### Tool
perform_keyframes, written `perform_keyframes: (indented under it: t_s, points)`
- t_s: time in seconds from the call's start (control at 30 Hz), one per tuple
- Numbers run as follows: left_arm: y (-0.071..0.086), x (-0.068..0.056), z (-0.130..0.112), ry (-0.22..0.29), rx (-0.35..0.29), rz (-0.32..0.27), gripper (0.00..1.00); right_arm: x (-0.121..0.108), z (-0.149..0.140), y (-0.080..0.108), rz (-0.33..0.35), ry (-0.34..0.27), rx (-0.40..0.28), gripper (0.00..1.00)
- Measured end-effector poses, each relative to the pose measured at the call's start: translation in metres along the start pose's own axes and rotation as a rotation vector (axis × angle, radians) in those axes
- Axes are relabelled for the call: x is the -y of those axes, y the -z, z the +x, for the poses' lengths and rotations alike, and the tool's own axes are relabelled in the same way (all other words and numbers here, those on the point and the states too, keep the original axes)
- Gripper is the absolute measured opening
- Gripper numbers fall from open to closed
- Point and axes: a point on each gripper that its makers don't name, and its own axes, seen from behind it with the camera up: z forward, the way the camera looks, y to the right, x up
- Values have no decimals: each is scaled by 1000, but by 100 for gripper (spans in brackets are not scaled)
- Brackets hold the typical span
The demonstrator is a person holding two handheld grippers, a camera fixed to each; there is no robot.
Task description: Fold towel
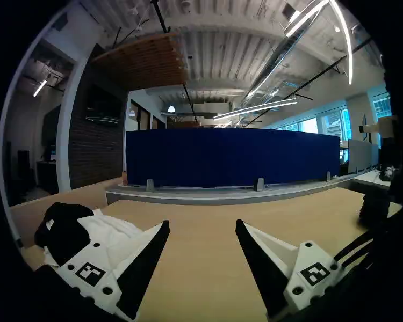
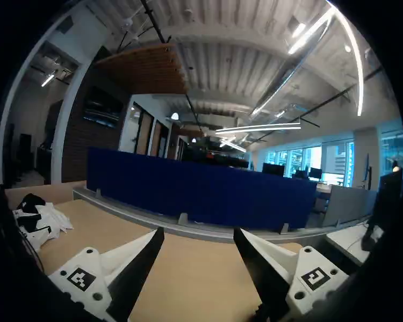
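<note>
Left gripper point(image 1: 201, 222) and right gripper point(image 2: 199, 231) are held spread over the wooden table point(image 1: 201, 263), the crumpled towel point(image 1: 115, 233) gripped by neither.

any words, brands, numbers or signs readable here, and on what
No readable text.
Markers on the left tongs and right tongs: black-and-white square codes, no letters or numbers.
Monitors by the windows: too small and dark to read.

Both views low over table point(image 1: 201, 236), facing shared blue partition point(image 1: 228, 155); right gripper view obliquely.
</note>
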Motion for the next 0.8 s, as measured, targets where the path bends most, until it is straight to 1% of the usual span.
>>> perform_keyframes:
  t_s: [0.2,0.4,0.6,0.8]
  points:
    - [1,0,-16,-8,-2,7,91,-1,-12,1,-1,-2,-3,100]
    - [0,0,-33,-13,3,9,91,-6,-26,2,-8,6,9,100]
    - [0,-2,-40,-21,3,10,91,-12,-32,2,-17,15,13,100]
    - [-1,-2,-41,-20,-2,13,91,-16,-38,0,-19,18,21,100]
